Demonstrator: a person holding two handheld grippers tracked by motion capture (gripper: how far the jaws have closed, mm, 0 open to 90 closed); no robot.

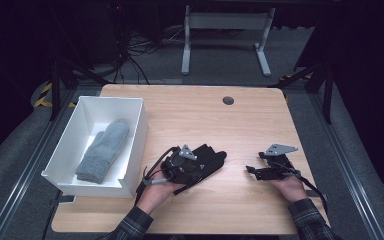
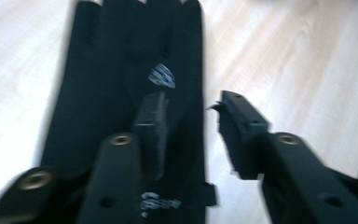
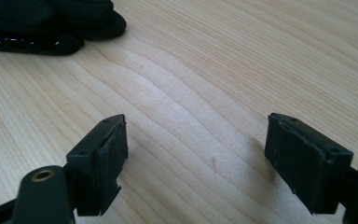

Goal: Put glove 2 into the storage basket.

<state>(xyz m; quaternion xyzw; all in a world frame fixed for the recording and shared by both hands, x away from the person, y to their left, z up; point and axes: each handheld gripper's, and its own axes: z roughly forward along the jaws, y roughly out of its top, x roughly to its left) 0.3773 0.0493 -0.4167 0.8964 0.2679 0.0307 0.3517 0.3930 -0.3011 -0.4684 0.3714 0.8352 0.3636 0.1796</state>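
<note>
A black glove [image 1: 207, 159] lies flat on the wooden table [image 1: 220, 120], at about six o'clock from the table's middle. The left gripper [image 2: 193, 126] hangs over its cuff end with jaws parted, pressing on nothing. At four o'clock, well apart, the right gripper [image 3: 196, 158] stands wide over bare wood. At nine o'clock a grey mitten [image 1: 103, 150] rests in a white box [image 1: 140, 130].

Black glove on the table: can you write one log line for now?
black fabric glove: flat on wooden table | left gripper: open over glove | right gripper: open, empty
</note>
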